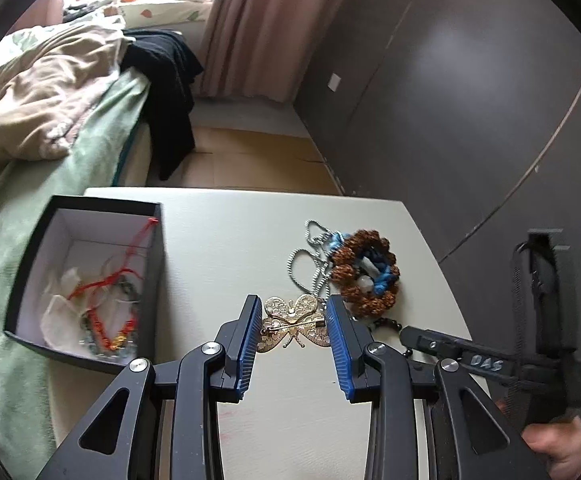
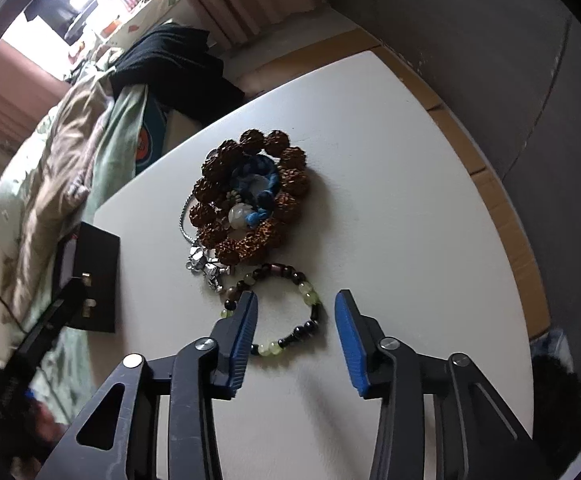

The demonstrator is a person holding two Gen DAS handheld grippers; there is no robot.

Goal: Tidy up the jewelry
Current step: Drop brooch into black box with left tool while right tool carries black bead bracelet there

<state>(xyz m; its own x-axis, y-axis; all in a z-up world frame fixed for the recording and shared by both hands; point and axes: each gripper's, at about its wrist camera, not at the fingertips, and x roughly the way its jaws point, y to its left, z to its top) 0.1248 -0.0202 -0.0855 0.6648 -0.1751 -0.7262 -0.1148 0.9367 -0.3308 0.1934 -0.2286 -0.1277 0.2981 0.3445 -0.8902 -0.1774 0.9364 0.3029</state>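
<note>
Gripping a flat gold filigree butterfly brooch (image 1: 294, 326) between its 2 blue-padded fingers, the left gripper (image 1: 294, 332) is holding the piece just above the white tabletop (image 1: 230, 240), both pads pressing on the wing edges. To its left, an open black cardboard box with a white lining (image 1: 34, 248) is sitting at the table's edge, already containing red-corded bracelets (image 1: 110, 320) and pale wrapping.

Beyond the brooch, a brown knobbly seed-bead bracelet (image 2: 250, 196) is lying in a ring around a blue braided cord (image 2: 266, 184) and a pale stone, touching a silver ball chain (image 1: 310, 256) on its left.

The right gripper (image 2: 296, 322) is hovering with its jaws apart over a bracelet of dark and pale green beads (image 2: 290, 312), which is lying flat on the table just in front of the seed-bead ring. Its left finger is covering part of the loop, and the pads are not pressing on it.

A green bedspread (image 1: 90, 136) is lying beside the table.
</note>
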